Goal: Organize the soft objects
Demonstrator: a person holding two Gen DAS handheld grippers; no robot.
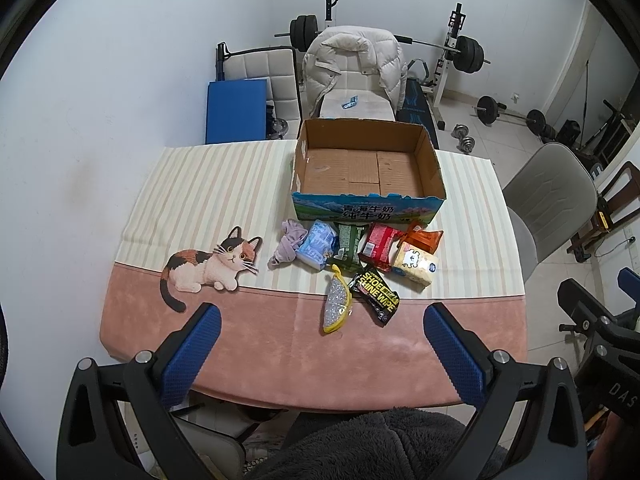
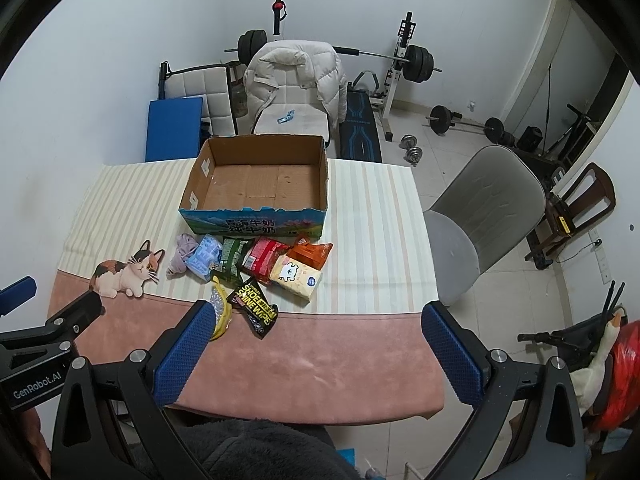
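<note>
An empty cardboard box [image 1: 366,168] [image 2: 260,182] stands open at the table's far side. In front of it lies a cluster of soft packs: a lilac cloth [image 1: 286,242], a blue tissue pack [image 1: 318,245], a green packet [image 1: 348,246], a red packet [image 1: 378,244], an orange packet [image 1: 426,238], a cream tissue pack [image 1: 416,267], a black shoe-wipe pack [image 1: 376,296] and a yellow lemon-shaped pouch [image 1: 336,305]. My left gripper [image 1: 322,316] hovers open above the near table edge, short of the pouch. My right gripper [image 2: 320,316] is open too, to the right of the pile.
The table [image 1: 256,344] has a striped cloth with a pink border and a printed cat [image 1: 208,266]. A grey chair [image 2: 480,216] stands to the right. A chair with a puffy jacket [image 1: 354,64] and weight equipment [image 1: 464,54] are behind the table.
</note>
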